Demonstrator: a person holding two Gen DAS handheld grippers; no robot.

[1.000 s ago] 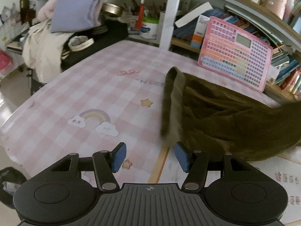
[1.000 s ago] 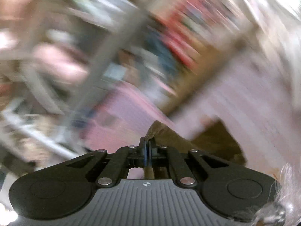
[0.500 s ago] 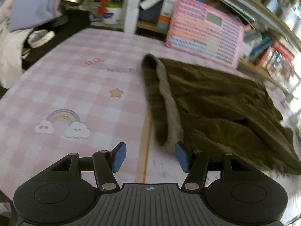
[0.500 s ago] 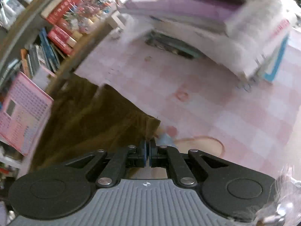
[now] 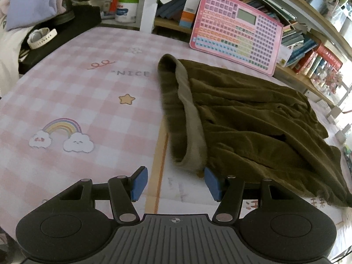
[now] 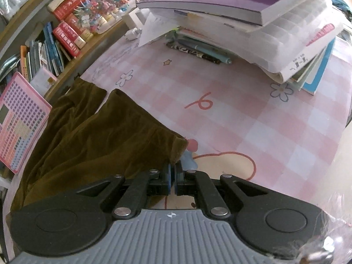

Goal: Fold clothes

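Pinching olive garment (image 6: 92, 136) hem: right hand-held gripper (image 6: 172, 172) | left hand-held gripper (image 5: 173, 183) half-open, empty, facing waistband (image 5: 191, 127)

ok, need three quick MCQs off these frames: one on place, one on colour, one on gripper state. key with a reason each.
1. Where does the pink keyboard toy stand?
A. flat under the garment
B. propped against the bookshelf behind the garment
C. on the book stack

2. What colour is the garment?
A. olive green
B. pale blue
C. red

3. How do the grippers stand?
A. both open
B. left shut, right open
C. left open, right shut on the garment's corner

Key: 1 B, it leans upright at the table's far edge against the shelf. 2 A, the cloth is olive in both views. 3 C, the left gripper has its pads apart with nothing between them; the right gripper has its pads together on the hem.
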